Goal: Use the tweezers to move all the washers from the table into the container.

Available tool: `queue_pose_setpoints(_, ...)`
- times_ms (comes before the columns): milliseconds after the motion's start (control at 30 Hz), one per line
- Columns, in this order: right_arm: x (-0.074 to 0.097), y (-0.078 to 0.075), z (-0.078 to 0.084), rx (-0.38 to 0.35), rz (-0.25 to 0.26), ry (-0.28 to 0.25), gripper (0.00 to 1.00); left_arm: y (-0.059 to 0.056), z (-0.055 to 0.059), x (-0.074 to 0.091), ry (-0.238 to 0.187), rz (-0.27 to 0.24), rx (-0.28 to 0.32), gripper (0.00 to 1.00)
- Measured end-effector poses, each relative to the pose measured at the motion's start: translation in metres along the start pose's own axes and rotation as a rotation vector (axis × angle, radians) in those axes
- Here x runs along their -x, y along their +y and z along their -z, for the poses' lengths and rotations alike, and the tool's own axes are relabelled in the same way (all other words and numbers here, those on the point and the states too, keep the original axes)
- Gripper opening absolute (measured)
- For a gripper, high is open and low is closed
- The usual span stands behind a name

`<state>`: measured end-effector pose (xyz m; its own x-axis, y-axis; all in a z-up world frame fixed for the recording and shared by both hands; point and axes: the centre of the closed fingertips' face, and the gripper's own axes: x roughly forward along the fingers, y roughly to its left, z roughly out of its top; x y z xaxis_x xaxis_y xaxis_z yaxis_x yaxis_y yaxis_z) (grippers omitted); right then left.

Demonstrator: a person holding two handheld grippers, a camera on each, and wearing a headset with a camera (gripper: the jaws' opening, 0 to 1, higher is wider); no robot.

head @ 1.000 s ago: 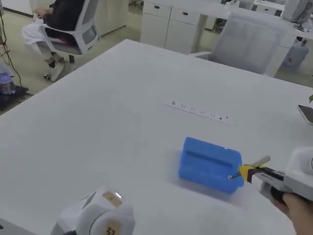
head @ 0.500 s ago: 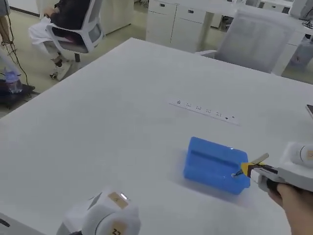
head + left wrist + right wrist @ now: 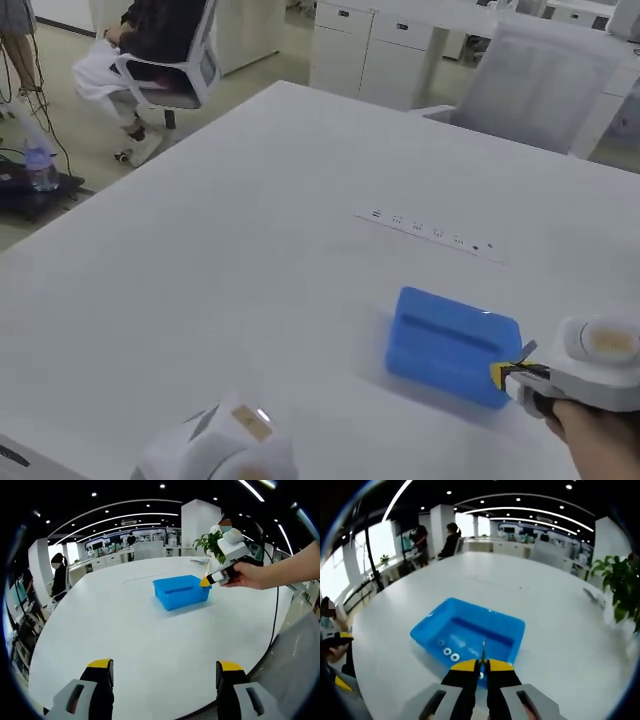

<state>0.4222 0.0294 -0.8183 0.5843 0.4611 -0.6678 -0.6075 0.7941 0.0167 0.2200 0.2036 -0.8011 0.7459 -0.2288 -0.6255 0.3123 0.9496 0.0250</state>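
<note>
Several washers (image 3: 447, 651) lie in the blue container (image 3: 485, 611), yet the right claw (image 3: 481, 665), clenched on the tweezers (image 3: 483, 651) over its near wall, could knock it askew if lowered carelessly; the left claw (image 3: 165, 666) hangs released.

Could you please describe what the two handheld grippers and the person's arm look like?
Both the left gripper and the right gripper have grey jaws with black inner faces capped in yellow. Their bodies are white and rounded, each topped by a tan round label. The hand on the right gripper shows no sleeve; a thin black cable hangs below it.
</note>
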Motion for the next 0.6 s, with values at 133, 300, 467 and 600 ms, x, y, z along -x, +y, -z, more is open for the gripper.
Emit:
queue_pose_setpoints(133,-0.001,-0.005,-0.003,-0.01,0.006,-0.006,0.03,0.0,0.0,0.0,0.001,-0.002,0.002,0.86)
queue_pose_setpoints(300,-0.004,-0.008,-0.005,-0.007,0.002,-0.003,0.03,0.001,0.0,0.0,-0.001,-0.004,0.002,0.86)
queue_pose_setpoints(467,-0.007,-0.005,-0.007,-0.005,-0.008,-0.007,0.04,0.0,-0.001,0.0,-0.001,-0.003,-0.001,0.86)
queue_pose_setpoints(600,0.003,-0.003,-0.018,-0.051,0.008,-0.072,0.04,-0.001,-0.004,0.001,-0.015,0.002,-0.013,0.86)
